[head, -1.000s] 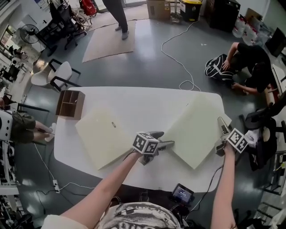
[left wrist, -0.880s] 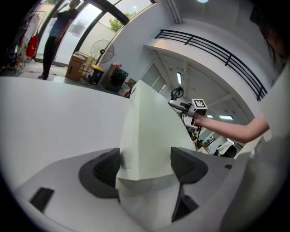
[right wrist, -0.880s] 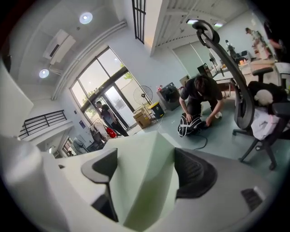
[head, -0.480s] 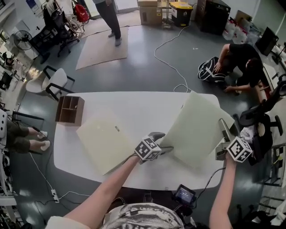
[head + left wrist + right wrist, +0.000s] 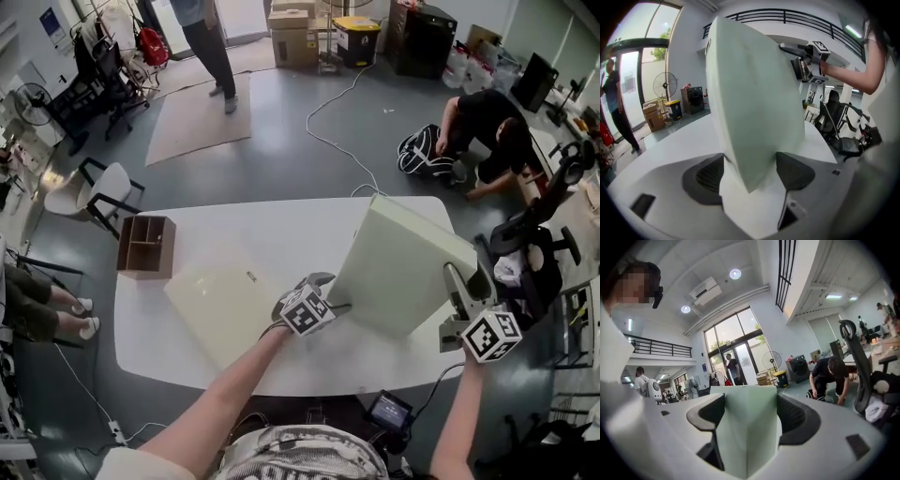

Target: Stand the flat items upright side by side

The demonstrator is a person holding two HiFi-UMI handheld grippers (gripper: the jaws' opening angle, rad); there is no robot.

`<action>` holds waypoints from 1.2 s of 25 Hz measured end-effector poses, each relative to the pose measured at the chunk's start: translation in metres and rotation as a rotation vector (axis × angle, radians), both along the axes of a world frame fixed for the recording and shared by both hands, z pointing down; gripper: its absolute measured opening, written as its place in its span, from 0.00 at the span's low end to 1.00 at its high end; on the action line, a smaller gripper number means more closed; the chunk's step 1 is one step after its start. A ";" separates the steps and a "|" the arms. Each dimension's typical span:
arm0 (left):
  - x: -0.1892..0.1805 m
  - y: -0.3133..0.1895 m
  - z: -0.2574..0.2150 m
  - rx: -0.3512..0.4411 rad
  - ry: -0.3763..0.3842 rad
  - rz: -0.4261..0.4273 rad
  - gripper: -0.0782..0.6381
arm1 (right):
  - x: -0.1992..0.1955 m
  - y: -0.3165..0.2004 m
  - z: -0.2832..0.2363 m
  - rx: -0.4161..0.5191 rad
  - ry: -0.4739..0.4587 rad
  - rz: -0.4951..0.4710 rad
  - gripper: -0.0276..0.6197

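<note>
Moved: board (image 5: 403,272) had tipped steeper off table (image 5: 281,234).
Left gripper (image 5: 330,294): pinched its 8 o'clock corner.
Right gripper (image 5: 461,281): jaws were closing on its 4 o'clock edge.

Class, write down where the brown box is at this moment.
In the head view, the box sits at the table's far left corner, just left of the panel lying flat.

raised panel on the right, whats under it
In the left gripper view, white table shows below a corner of the raised panel. From the head view it covers the rest.
</note>
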State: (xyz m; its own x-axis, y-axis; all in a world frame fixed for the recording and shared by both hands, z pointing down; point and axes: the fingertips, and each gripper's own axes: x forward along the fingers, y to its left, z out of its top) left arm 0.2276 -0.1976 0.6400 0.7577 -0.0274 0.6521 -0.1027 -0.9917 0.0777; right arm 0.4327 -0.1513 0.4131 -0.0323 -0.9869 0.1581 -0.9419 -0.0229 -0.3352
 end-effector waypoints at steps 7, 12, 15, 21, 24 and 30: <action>-0.020 -0.009 0.001 0.099 -0.077 0.032 0.60 | -0.062 0.031 -0.015 0.018 0.038 -0.065 0.59; -0.033 -0.010 0.001 0.082 -0.080 0.009 0.60 | -0.095 0.045 -0.019 0.000 0.106 -0.101 0.58; -0.041 -0.010 -0.002 0.028 -0.040 -0.029 0.59 | -0.112 0.052 -0.019 -0.014 0.143 -0.109 0.58; -0.056 -0.012 -0.025 -0.012 0.051 -0.108 0.59 | -0.141 0.059 -0.017 -0.030 0.197 -0.119 0.58; -0.064 -0.013 -0.044 -0.020 0.114 -0.152 0.59 | -0.149 0.061 -0.016 -0.034 0.211 -0.120 0.58; -0.078 -0.018 -0.067 0.013 0.171 -0.172 0.48 | -0.156 0.070 -0.004 -0.039 0.188 -0.176 0.58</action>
State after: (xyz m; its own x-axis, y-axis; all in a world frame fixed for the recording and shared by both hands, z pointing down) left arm 0.1494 -0.2152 0.5734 0.8406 -0.1727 0.5134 -0.2562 -0.9619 0.0958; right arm 0.2769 -0.0814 0.4087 -0.1695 -0.9617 0.2154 -0.9782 0.1376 -0.1555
